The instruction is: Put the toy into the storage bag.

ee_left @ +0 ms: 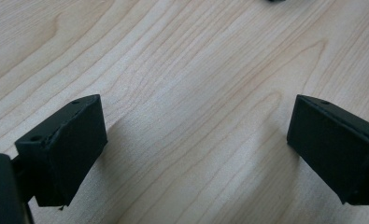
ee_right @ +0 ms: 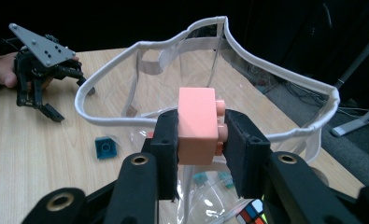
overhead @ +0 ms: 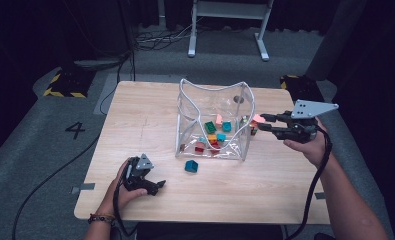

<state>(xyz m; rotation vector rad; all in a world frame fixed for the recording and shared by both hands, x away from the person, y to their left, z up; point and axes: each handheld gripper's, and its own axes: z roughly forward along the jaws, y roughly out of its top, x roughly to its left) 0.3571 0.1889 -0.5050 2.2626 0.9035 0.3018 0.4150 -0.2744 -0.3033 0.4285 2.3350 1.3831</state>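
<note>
A pink brick (ee_right: 198,126) is clamped between the jaws of my right gripper (ee_right: 200,140), which is shut on it. In the high view that right gripper (overhead: 261,121) holds the pink brick (overhead: 258,119) just outside the right wall of a clear bag (overhead: 212,90) with a white rim. Several coloured bricks (overhead: 216,132) lie inside the bag. A teal brick (overhead: 191,166) rests on the table in front of the bag. My left gripper (overhead: 157,186) sits low at the front left, and in its own view the left gripper (ee_left: 196,149) is open over bare wood.
The wooden table (overhead: 145,120) has bare room at its left and front. A puzzle cube (ee_right: 252,215) lies by the bag's base below my right gripper. Beyond the table are a grey floor with cables (overhead: 160,37) and a white stand (overhead: 227,15).
</note>
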